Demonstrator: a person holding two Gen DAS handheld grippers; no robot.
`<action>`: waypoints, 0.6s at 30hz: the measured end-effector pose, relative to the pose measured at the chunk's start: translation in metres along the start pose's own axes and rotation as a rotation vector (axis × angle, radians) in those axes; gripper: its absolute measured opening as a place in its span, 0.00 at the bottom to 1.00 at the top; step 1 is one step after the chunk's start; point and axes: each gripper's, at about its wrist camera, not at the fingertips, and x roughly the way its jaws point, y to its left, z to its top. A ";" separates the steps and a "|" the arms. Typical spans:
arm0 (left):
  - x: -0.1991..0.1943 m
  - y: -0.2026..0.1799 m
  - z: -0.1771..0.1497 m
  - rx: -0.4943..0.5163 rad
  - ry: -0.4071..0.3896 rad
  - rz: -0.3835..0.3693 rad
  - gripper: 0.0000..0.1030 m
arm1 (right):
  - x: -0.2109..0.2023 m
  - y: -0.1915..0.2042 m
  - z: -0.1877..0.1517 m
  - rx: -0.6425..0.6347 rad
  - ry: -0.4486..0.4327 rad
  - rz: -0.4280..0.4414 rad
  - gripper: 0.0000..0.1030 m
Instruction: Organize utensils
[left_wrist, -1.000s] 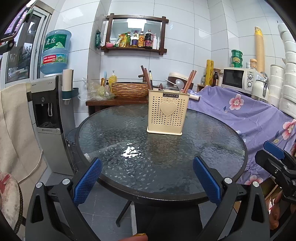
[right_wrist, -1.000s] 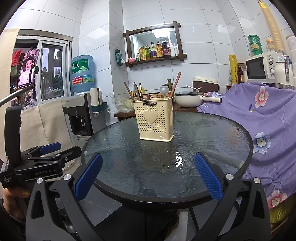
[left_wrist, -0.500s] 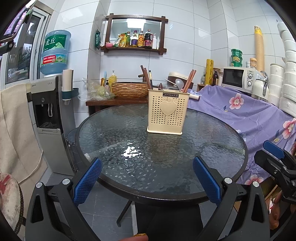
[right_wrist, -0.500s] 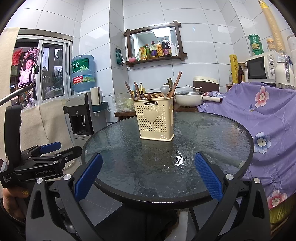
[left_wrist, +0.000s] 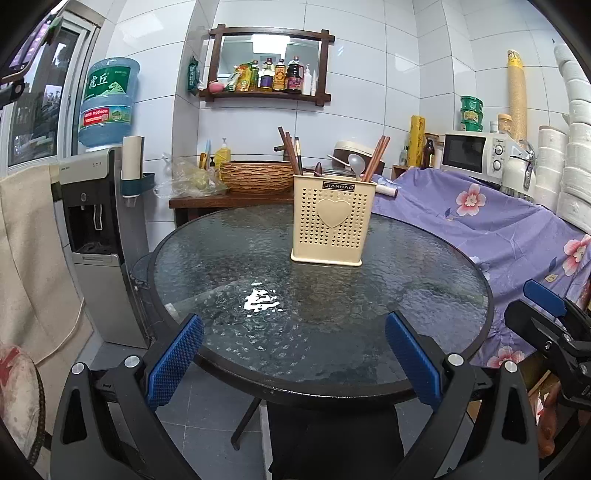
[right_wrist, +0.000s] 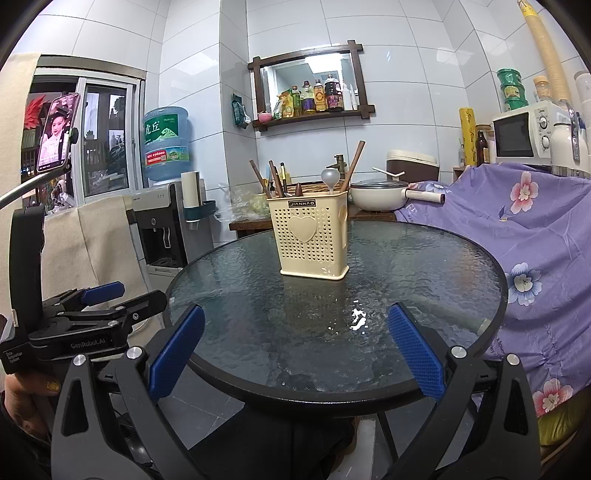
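Both sets of jaws stand wide apart and hold nothing: the left gripper (left_wrist: 293, 360) and the right gripper (right_wrist: 295, 350) each hover at the near edge of the table (left_wrist: 369, 317), blue pads (left_wrist: 173, 360) spread to either side of the view. In the right wrist view the left gripper shows again at the far left, held off the table's rim beside a hand (right_wrist: 26, 398). On the round, dark-rimmed glass top stands the holder (left_wrist: 334, 225), a cream plastic box pierced with small heart holes, with a large raised heart on its front and a dark label near the top rim. It sits upright toward the far side of the table, a little right of centre in the left wrist view. Out of it stick, from left to right, brown chopsticks (left_wrist: 290, 153) leaning left, a dark rounded handle tip, a pale spoon (left_wrist: 356, 162) with its bowl up, and more chopsticks leaning right. All the glass between the grippers and the holder lies bare, with a bright glare patch on it. Left of the table stands a water dispenser (left_wrist: 94, 206) close to the rim; right of it a purple flowered cloth (left_wrist: 498, 221) drapes near the edge.
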 end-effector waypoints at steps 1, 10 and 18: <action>-0.001 0.000 0.000 -0.005 -0.007 0.005 0.94 | 0.000 0.000 0.000 -0.001 0.000 -0.001 0.95; 0.003 0.006 0.002 -0.029 0.017 0.033 0.94 | -0.001 -0.002 0.000 0.004 0.002 -0.001 0.95; 0.001 0.003 0.002 -0.012 0.012 0.035 0.94 | -0.001 -0.002 0.001 0.003 0.003 -0.001 0.95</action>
